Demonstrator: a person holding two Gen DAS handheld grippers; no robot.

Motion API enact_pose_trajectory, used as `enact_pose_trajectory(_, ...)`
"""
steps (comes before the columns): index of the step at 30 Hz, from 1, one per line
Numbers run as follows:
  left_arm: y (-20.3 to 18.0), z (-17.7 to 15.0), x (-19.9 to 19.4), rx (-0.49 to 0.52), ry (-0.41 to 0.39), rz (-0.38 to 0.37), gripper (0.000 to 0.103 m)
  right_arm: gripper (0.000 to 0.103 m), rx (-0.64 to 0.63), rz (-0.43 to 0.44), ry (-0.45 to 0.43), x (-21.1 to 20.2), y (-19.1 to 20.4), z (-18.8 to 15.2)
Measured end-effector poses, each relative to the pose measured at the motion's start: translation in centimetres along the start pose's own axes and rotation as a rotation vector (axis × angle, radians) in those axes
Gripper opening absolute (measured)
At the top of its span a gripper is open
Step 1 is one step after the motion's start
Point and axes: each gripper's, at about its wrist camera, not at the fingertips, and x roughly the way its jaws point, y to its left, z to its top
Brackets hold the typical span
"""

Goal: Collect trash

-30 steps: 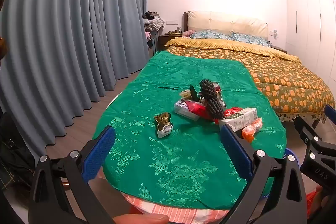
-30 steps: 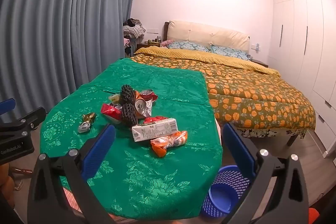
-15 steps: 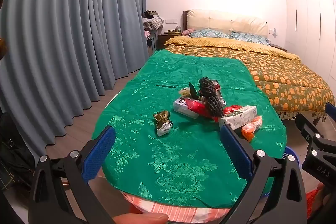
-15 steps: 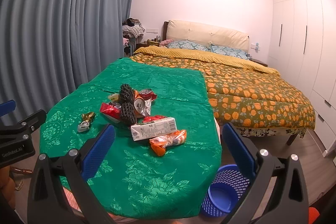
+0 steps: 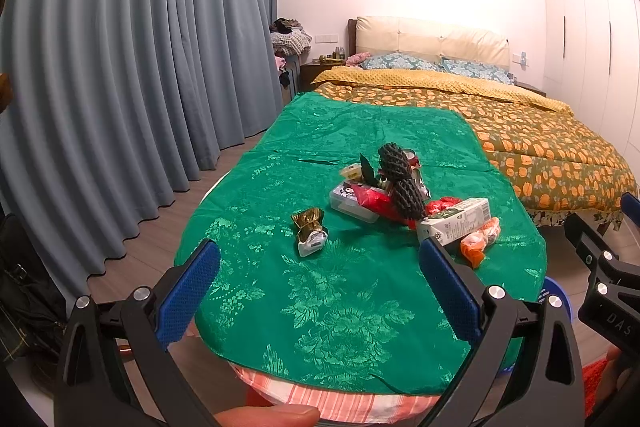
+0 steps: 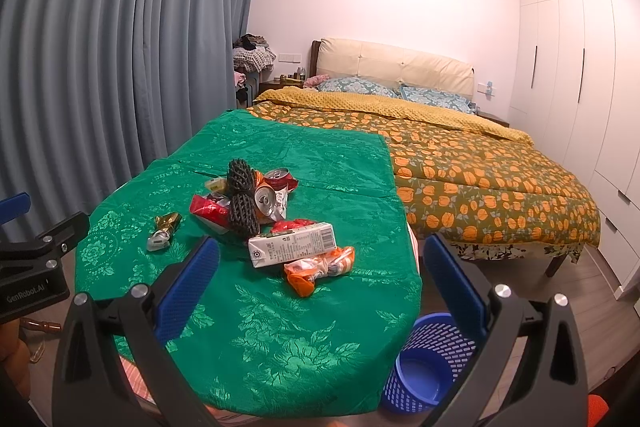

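While both tools hang short of the table (image 6: 280, 367), nothing is held: our left gripper (image 5: 320, 291) and right gripper (image 6: 322, 287) each stand with jaws spread wide and bare. We take the milk carton (image 6: 292, 245) as our landmark. Touching its near side lies an orange wrapper (image 6: 320, 269); behind it sit crushed cans (image 6: 268, 199) and black foam netting (image 6: 242, 203); well to its left lies a gold wrapper (image 6: 164, 229). Right of the carton, down on the floor, the blue basket (image 6: 428, 367) waits, probably set there for short drops.

right tool (image 6: 320, 279) spread, empty | trash pile (image 6: 256, 211) on cloth | blue basket (image 6: 430, 367) on floor
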Motion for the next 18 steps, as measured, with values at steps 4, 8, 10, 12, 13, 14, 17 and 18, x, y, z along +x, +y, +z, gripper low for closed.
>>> enact_pose_trajectory(4,-0.01,0.0,0.03,0.0,0.001,0.0,0.099,0.099,0.0,0.0,0.002,-0.03,-0.01,-0.01)
enact_pose_trajectory(8,-0.05,0.01,0.02,0.001,0.001,0.001,0.099,0.099,0.0,-0.001,0.001,-0.01,0.01,-0.02)
enact_pose_trajectory(10,-0.05,0.04,0.02,0.001,0.002,0.001,0.099,0.099,-0.001,0.0,0.001,-0.01,0.0,-0.03)
enact_pose_trajectory(12,-0.06,0.07,0.0,0.002,0.002,0.001,0.099,0.099,-0.001,0.0,0.002,-0.04,0.0,-0.05)
enact_pose_trajectory(13,-0.07,0.06,0.01,0.003,0.002,0.002,0.099,0.099,-0.001,0.0,0.001,-0.01,0.0,-0.04)
enact_pose_trajectory(14,-0.05,0.07,0.01,0.002,0.002,0.001,0.099,0.099,-0.001,0.0,0.001,-0.01,0.0,-0.05)
enact_pose_trajectory(17,-0.09,0.05,0.02,0.002,0.001,0.001,0.099,0.099,0.0,0.0,0.001,0.0,0.02,-0.01)
enact_pose_trajectory(18,-0.1,0.03,0.03,0.002,0.001,0.001,0.099,0.099,-0.001,-0.001,0.001,-0.01,0.03,0.01)
